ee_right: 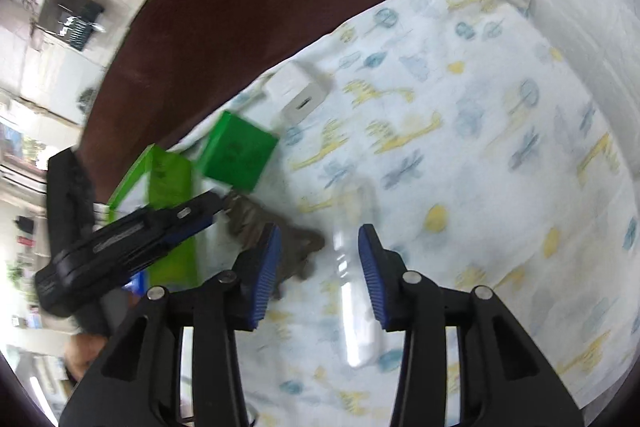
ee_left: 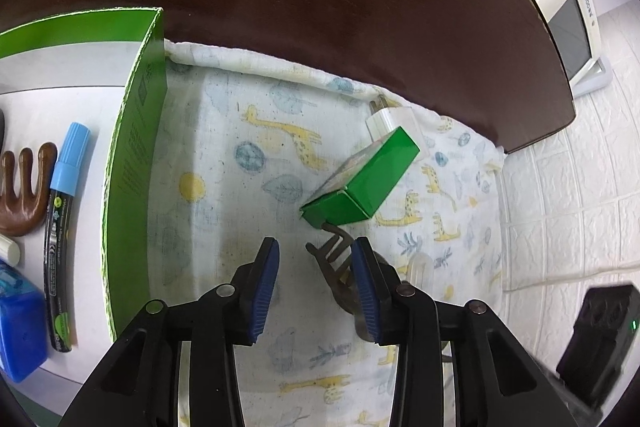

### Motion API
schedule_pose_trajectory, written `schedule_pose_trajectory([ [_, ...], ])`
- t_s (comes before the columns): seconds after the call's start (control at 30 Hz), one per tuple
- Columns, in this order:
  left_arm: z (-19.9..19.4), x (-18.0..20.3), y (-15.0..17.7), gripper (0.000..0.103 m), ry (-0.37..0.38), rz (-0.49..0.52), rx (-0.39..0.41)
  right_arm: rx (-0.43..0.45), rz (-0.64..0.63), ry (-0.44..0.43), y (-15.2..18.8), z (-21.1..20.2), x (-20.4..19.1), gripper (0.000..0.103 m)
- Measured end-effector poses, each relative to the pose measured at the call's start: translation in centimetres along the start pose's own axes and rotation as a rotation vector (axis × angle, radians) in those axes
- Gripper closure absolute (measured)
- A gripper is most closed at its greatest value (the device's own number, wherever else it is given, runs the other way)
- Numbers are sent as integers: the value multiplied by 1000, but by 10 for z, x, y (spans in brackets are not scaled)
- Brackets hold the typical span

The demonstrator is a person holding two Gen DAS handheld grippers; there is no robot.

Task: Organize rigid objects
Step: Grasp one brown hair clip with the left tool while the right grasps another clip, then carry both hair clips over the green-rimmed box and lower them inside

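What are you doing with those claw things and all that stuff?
Someone is tidying small things into a green tray. A brown comb, a blue marker and a blue box already lie in it. The left gripper is open and empty, close to a dark clip on the giraffe cloth. The right gripper, open too, hovers over a clear tube. A small green box and a white charger wait.

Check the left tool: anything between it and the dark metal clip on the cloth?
Nothing visible. The left tool is open, and the dark metal clip lies against its right finger's inner pad. The small green box rests over the clip's far end, beyond the fingertips.
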State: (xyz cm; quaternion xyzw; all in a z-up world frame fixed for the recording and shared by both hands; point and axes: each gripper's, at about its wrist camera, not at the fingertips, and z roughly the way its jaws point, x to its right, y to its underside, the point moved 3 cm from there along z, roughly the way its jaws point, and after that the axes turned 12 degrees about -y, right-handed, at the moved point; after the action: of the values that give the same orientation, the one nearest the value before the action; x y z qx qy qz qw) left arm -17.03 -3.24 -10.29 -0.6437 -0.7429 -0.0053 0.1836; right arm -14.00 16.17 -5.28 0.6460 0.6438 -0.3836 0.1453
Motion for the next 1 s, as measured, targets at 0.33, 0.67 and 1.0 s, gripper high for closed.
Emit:
schedule_pose_trajectory([
  [0.33, 9, 9, 2, 66, 19, 64, -8, -53, -61, 35, 11, 19, -14, 69],
  [0.67, -1, 1, 16, 66, 81, 61, -30, -17, -101, -2, -6, 7, -17, 84],
  [1.0, -59, -8, 16, 66, 112, 73, 97, 30, -201, -33, -12, -11, -59, 83],
])
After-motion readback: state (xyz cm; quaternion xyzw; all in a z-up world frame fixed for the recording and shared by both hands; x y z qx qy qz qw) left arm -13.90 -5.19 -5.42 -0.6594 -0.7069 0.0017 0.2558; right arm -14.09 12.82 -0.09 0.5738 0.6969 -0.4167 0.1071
